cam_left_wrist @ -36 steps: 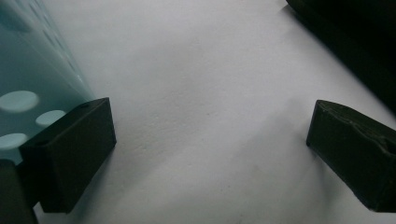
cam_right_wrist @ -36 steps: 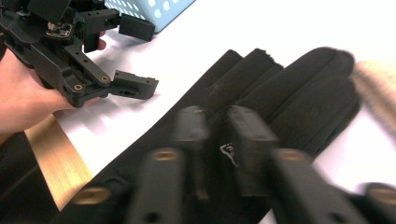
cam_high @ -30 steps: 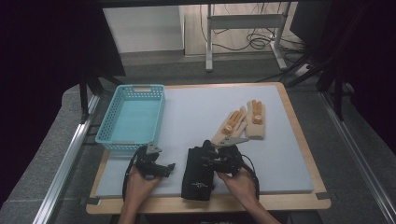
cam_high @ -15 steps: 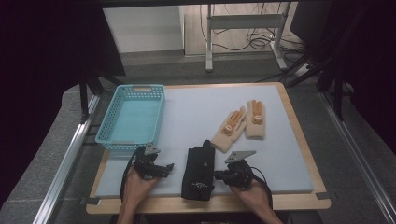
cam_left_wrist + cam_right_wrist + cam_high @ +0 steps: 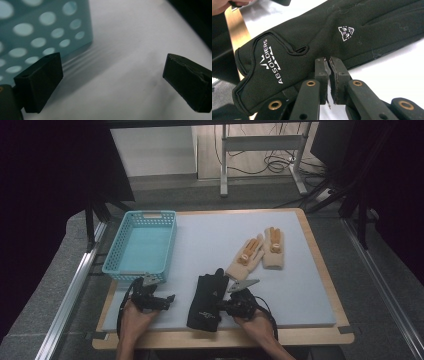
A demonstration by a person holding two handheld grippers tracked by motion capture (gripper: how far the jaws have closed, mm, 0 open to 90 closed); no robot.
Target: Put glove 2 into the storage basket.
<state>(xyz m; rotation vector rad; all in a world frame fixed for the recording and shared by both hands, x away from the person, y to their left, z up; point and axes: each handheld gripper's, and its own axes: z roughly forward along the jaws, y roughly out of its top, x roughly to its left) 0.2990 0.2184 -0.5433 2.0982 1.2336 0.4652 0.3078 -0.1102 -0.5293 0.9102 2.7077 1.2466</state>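
Black glove [image 5: 206, 300] lies between basket [image 5: 143, 245] and tan gloves [image 5: 260, 254].

Black glove [image 5: 317, 37]: matt stretch cloth, smooth, stitched seams, white printed logos, a little lint.
Tan gloves [image 5: 260, 251]: soft knitted cloth with orange patches.
Basket [image 5: 142, 242]: turquoise plastic, perforated walls, slight sheen.
Mat [image 5: 210, 240]: pale grey-blue, matt, smooth.
Table [image 5: 320, 265]: light wood edge, satin finish.
Right gripper [image 5: 329, 65]: black matt links, brass-coloured rivets, worn rubbery pads.
Left gripper [image 5: 112, 80]: matt black pads, one chipped.
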